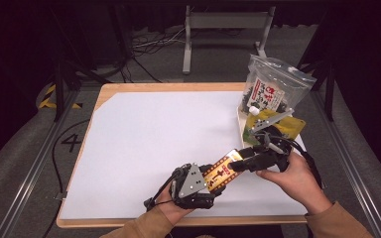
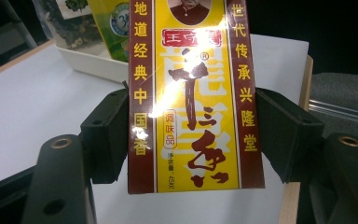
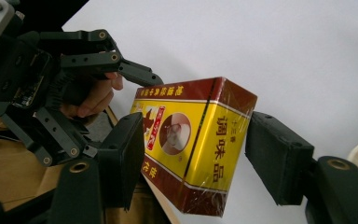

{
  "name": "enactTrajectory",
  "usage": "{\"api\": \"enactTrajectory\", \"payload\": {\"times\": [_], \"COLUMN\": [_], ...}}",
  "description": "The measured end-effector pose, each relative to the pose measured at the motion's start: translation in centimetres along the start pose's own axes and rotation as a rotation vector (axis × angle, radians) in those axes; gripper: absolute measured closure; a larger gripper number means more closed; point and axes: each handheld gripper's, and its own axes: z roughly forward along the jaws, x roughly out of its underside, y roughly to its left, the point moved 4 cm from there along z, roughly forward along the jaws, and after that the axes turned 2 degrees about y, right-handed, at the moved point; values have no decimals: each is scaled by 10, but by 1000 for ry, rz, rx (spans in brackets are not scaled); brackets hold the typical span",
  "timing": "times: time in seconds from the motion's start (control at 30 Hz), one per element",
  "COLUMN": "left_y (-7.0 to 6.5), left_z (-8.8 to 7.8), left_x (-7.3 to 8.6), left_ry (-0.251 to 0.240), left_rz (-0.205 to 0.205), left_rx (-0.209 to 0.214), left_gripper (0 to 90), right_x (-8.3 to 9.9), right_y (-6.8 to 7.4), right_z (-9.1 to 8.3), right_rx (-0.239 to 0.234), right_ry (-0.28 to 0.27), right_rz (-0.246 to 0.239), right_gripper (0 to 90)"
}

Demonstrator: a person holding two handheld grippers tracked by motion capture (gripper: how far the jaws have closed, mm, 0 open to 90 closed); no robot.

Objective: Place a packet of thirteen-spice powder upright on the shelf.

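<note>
The left gripper [image 2: 193,140] has its two black pads pressed against the long side edges of a yellow-and-maroon seasoning box [image 2: 193,93], so it is clamped on the box; the left gripper view shows the printed front with its Chinese lettering running up between the jaws. The right gripper [image 3: 193,154] straddles the other end of the same seasoning box [image 3: 191,144]. In the right gripper view the left pad lies against the box face, while a thin gap seems to remain at the right pad, so this looks like open jaws around the box, though the angle leaves some doubt. That view also shows the left gripper farther off at upper left, with fingers [image 3: 95,95] on its handle. The high view places the box [image 1: 223,171] above the near right part of the white table sheet [image 1: 149,144], bridging the left gripper [image 1: 213,181] and right gripper [image 1: 240,163]. Farther right, a white tray [image 1: 240,124] holds a clear zip bag of dried food [image 1: 273,87] and a yellow-green packet [image 1: 283,126], which the left gripper view catches at its upper left.
</note>
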Motion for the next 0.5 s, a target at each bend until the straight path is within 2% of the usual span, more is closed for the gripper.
{"api": "enactTrajectory", "payload": {"times": [0.1,0.3,0.5], "left_y": [-1,-1,1], "left_z": [-1,-2,0], "left_x": [-1,-1,1], "left_ry": [-7,-25,-4], "left_rz": [13,12,15], "left_rx": [-7,-11,-20], "left_gripper": [324,323,323], "right_x": [1,1,0], "right_y": [-1,0,3], "right_z": [2,7,11], "right_rx": [-6,-19,-34], "right_ry": [11,31,47], "right_rz": [10,17,19], "right_gripper": [374,396,491]}}
